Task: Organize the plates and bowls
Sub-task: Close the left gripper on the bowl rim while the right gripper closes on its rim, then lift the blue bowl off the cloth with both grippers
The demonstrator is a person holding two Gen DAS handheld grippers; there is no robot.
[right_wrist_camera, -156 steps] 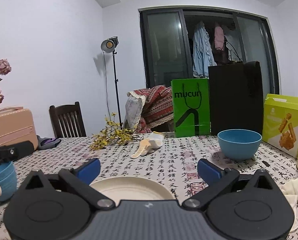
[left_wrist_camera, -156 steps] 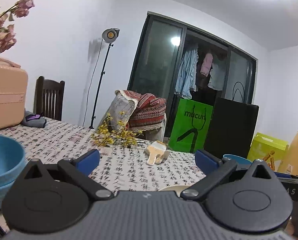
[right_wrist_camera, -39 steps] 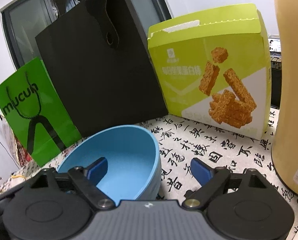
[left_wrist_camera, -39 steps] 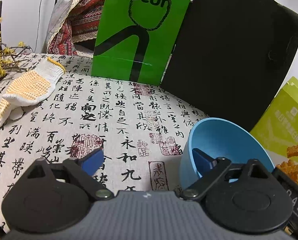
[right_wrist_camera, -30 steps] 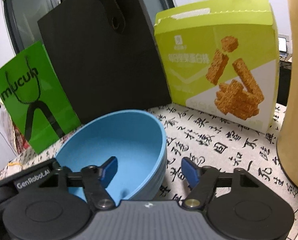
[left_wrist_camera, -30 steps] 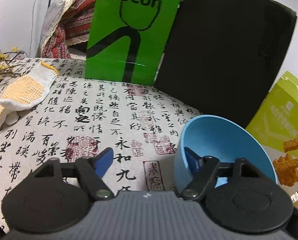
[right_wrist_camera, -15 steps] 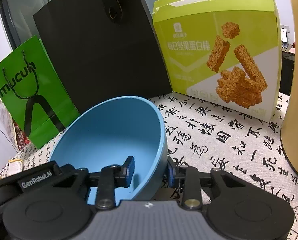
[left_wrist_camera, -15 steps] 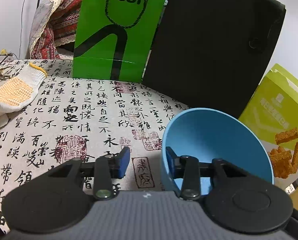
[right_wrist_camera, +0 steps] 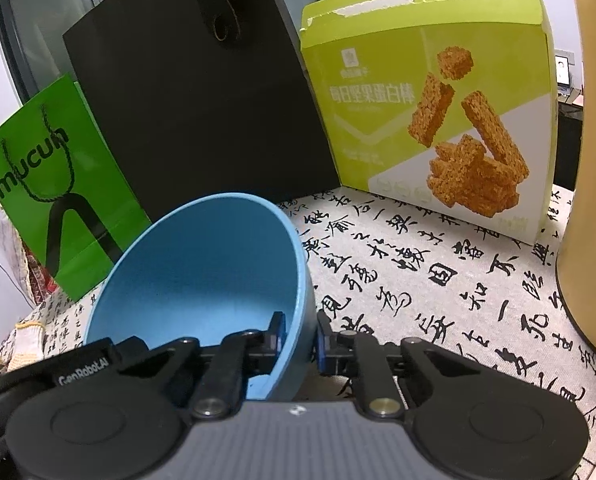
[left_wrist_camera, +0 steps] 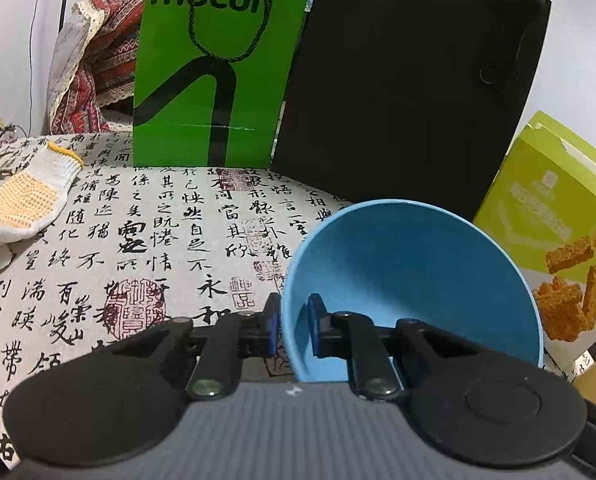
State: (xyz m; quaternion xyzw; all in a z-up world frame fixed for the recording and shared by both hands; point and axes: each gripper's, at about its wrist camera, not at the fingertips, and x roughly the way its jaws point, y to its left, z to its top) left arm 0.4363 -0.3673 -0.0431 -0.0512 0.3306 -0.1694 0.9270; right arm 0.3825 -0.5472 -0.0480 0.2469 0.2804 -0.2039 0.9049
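A blue bowl [left_wrist_camera: 414, 272] stands on the calligraphy-print tablecloth [left_wrist_camera: 138, 240] in front of the bags. My left gripper [left_wrist_camera: 293, 330] is shut on the bowl's left rim, one pad outside the wall and one inside. In the right wrist view the same blue bowl [right_wrist_camera: 206, 272] fills the lower left, and my right gripper [right_wrist_camera: 301, 340] is shut on its right rim, again with a pad on each side of the wall. The left gripper's black body [right_wrist_camera: 78, 364] shows at the bowl's near left edge.
A green paper bag [left_wrist_camera: 214, 64] and a black bag [left_wrist_camera: 410, 80] stand behind the bowl. A yellow-green snack box [right_wrist_camera: 430, 120] is at the back right, a tall tan container [right_wrist_camera: 594, 184] at the far right. A white work glove [left_wrist_camera: 22, 200] lies at left.
Both grippers' jaws have closed from wide apart onto the bowl's rim, the left on its left side and the right on its right side. The bowl looks tilted more toward me.
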